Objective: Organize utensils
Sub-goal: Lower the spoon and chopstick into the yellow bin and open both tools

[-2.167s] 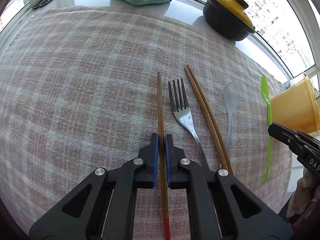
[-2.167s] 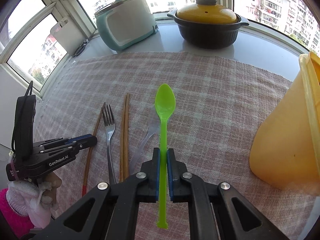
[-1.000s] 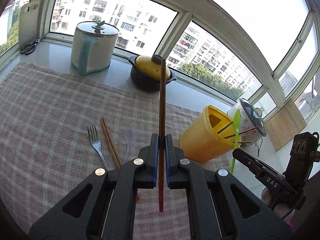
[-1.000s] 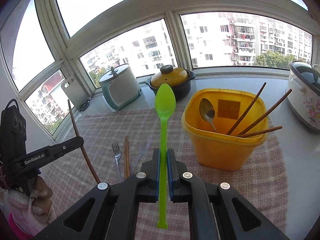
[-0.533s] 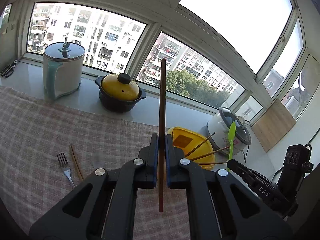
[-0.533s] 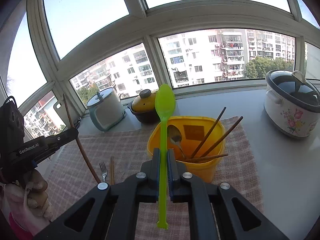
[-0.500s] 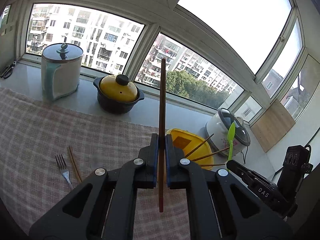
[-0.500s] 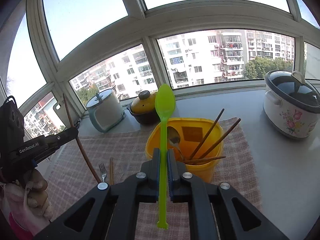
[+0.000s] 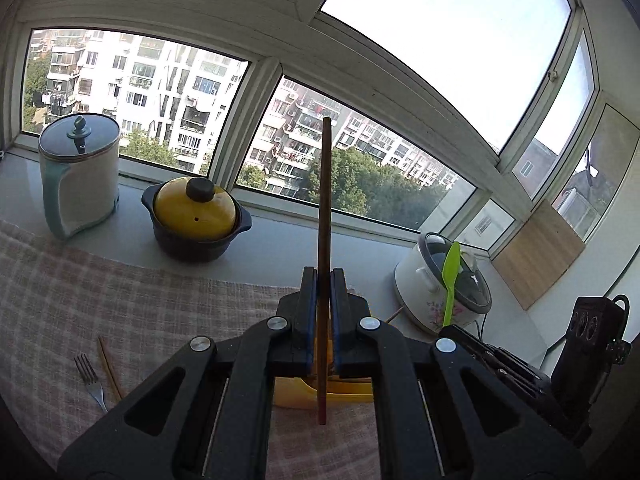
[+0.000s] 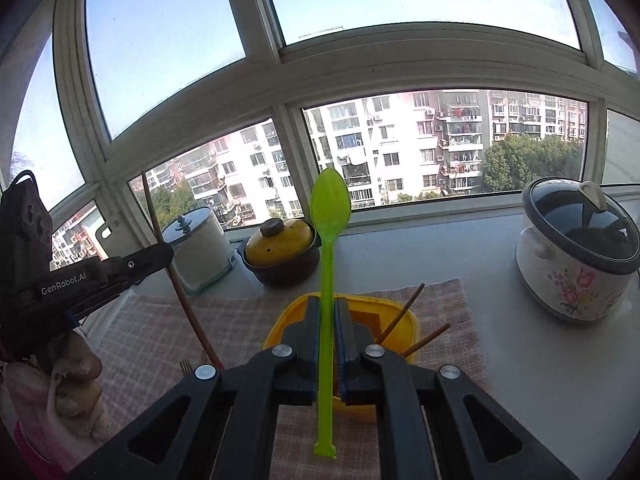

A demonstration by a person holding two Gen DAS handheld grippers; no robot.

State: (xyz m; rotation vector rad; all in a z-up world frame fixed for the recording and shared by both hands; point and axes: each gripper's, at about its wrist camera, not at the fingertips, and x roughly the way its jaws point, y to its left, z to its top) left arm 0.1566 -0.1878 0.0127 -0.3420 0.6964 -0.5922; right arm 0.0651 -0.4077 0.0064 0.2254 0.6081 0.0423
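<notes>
Brown wood is standing between the left gripper's [image 9: 322,292] clamped jaws: a single chopstick [image 9: 323,200] running from six to twelve o'clock. The right gripper [image 10: 329,320] is pinching a green spoon [image 10: 329,216] likewise, bowl at twelve. A yellow holder [image 10: 408,322] is sitting just beyond both, on a checked cloth [image 9: 120,300]. At eight o'clock a fork [image 9: 90,380] is lying.

Along the windowsill [image 9: 280,236] we see a white and teal cooker [image 9: 80,176] beside a dark pot with a yellow lid [image 9: 196,216], a flowered white cooker [image 10: 576,256] farther right, a wooden board [image 9: 536,256] leaning in the corner, and apartment blocks [image 10: 400,148] outside.
</notes>
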